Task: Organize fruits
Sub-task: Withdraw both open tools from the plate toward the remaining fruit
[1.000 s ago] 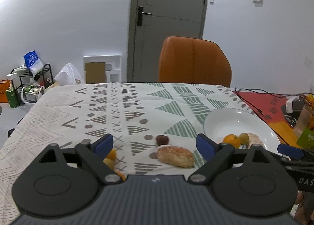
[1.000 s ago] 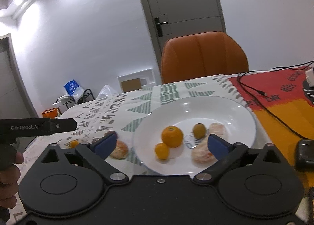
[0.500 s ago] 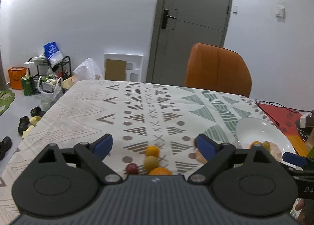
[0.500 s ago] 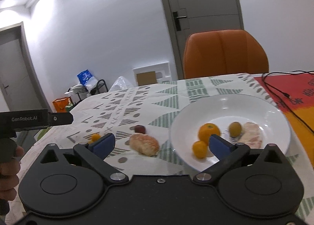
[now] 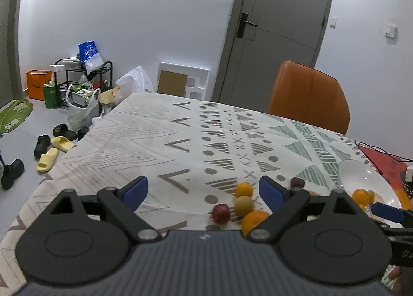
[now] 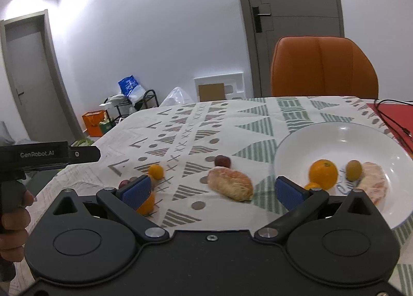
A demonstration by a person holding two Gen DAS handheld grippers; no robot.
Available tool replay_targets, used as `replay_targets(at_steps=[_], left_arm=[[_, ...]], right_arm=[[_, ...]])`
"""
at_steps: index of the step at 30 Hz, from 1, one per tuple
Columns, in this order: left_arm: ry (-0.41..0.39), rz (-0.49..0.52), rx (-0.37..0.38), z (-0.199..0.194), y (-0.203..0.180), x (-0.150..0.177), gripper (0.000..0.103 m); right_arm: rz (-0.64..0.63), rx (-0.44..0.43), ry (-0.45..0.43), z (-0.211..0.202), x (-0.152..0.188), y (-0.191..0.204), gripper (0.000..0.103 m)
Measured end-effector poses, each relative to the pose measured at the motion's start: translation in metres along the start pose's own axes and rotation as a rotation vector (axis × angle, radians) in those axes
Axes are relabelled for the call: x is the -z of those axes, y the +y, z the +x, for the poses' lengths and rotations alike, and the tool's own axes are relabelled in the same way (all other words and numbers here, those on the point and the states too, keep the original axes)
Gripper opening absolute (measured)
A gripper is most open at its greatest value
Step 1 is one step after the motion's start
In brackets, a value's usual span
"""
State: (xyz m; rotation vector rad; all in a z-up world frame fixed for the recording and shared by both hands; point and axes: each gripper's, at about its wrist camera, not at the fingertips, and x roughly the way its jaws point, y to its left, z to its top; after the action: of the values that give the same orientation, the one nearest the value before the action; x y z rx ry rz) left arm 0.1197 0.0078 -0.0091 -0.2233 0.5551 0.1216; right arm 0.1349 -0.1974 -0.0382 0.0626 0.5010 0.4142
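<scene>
My left gripper [image 5: 203, 191] is open above the patterned tablecloth. Loose fruit lies just inside its right finger: a red plum [image 5: 221, 213], a green fruit [image 5: 243, 204], a small orange [image 5: 244, 189] and a bigger orange [image 5: 254, 221]. My right gripper [image 6: 212, 191] is open too, hovering over a peeled pomelo piece [image 6: 230, 183] with a dark plum [image 6: 222, 161] behind it. The white plate [image 6: 343, 138] at right holds an orange [image 6: 323, 173], a green fruit [image 6: 353, 169] and a peeled piece [image 6: 374, 185].
An orange chair [image 6: 322, 66] stands at the table's far side. A black cable [image 6: 392, 120] runs over a red mat [image 6: 397, 112] beside the plate. A hand [image 6: 13, 221] holds the left tool at the right wrist view's left edge. Shoes and bags clutter the floor [image 5: 51, 141].
Both grippers have swung left: the plate has slid toward the right edge of each view, and the loose fruit cluster now sits by the left gripper's right finger. Both stay open.
</scene>
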Motion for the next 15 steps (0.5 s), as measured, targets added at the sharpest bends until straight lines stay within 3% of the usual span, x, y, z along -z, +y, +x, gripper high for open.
replay_targets(at_steps=[15], left_arm=[[0.025, -0.072, -0.018, 0.005, 0.041, 0.016, 0.092]], right_arm=[[-0.051, -0.096, 0.066, 0.025, 0.0, 0.038, 0.103]])
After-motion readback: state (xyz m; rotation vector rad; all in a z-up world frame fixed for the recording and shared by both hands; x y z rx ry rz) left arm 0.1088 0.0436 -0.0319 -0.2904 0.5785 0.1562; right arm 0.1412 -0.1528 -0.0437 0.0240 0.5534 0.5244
